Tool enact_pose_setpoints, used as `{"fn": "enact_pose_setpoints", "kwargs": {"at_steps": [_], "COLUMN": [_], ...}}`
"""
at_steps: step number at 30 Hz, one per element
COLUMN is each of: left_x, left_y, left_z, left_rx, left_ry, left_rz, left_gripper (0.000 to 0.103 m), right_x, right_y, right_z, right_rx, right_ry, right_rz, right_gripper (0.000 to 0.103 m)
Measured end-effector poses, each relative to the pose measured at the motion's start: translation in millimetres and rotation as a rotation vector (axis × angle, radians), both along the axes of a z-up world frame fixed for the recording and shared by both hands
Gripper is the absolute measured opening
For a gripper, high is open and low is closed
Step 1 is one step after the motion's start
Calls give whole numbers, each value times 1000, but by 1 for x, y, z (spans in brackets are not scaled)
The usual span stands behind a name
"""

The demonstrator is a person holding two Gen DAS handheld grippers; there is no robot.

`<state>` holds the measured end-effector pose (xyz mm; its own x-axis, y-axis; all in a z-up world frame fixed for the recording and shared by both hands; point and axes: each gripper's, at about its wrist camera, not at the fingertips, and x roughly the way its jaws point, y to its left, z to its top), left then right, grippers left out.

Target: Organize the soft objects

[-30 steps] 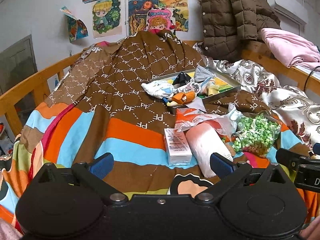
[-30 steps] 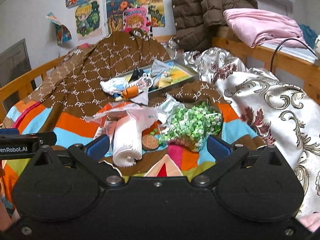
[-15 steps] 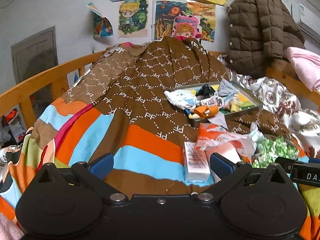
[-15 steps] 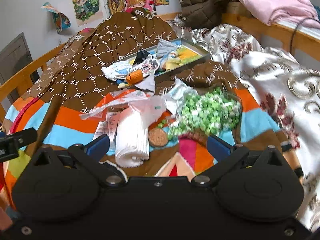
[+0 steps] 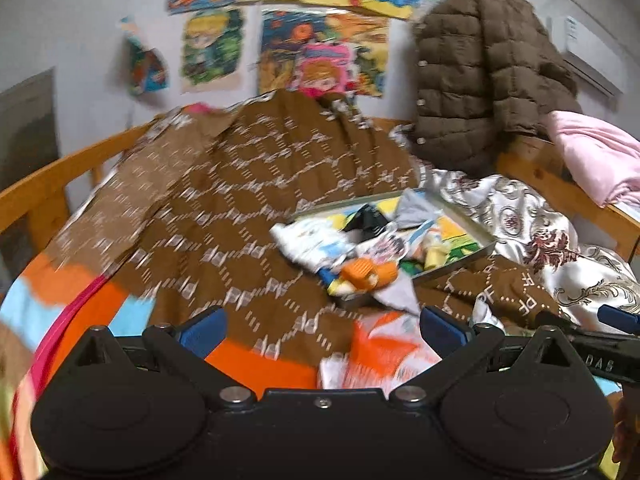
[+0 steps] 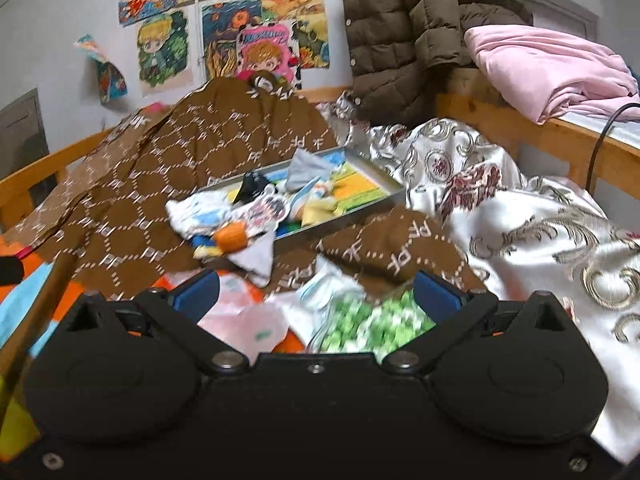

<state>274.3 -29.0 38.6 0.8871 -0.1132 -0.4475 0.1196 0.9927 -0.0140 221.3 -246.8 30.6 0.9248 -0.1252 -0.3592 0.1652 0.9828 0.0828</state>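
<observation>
Bedroom: wooden bed [image 6: 500, 128], blankets [image 6: 160, 184], wall drawings [image 6: 162, 52].

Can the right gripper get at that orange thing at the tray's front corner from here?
Probably yes. The right gripper is open and empty, and the orange item lies exposed on top of the pile at the tray corner, nothing covering it.

Both wrist views are aimed low across the bed toward the poster wall [image 5: 320, 20]; the metal tray [image 6: 372, 178] is shared.
</observation>
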Motion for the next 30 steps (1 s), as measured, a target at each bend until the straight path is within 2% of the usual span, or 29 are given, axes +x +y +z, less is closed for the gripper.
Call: {"fn": "enact_pose_setpoints", "kwargs": {"at_steps": [6,11,14,18,22,26,30], "left_x": [58,109,143,183,210,230,243], "left_y": [-16,-29,-35,-43,-45,-50,-61], "left_z": [-16,-34,-44,-61,-79,-97,-114], "left_rx": [-19,-53,-111,-243,-293,-278,-245], "left_ry": [17,96,166,286,354,393,441], "left_rz": [-122,-212,-249,-293,-293,-277,-295], "left_gripper": [102,102,102,102,102,102,102], "right_x": [33,75,96,129,160,186,203], "right_y": [-6,-21,-30,-44,-58,-62,-46], "right_z": [-8,-17,-20,-27,-39,-50,-59], "right_rx": [-49,7,40,49,91,92,5], "right_ry": [-3,28,30,55,122,186,225], "right_rz": [-27,0,14,34,59,68,84], "right_gripper": [102,102,102,102,102,102,102]}}
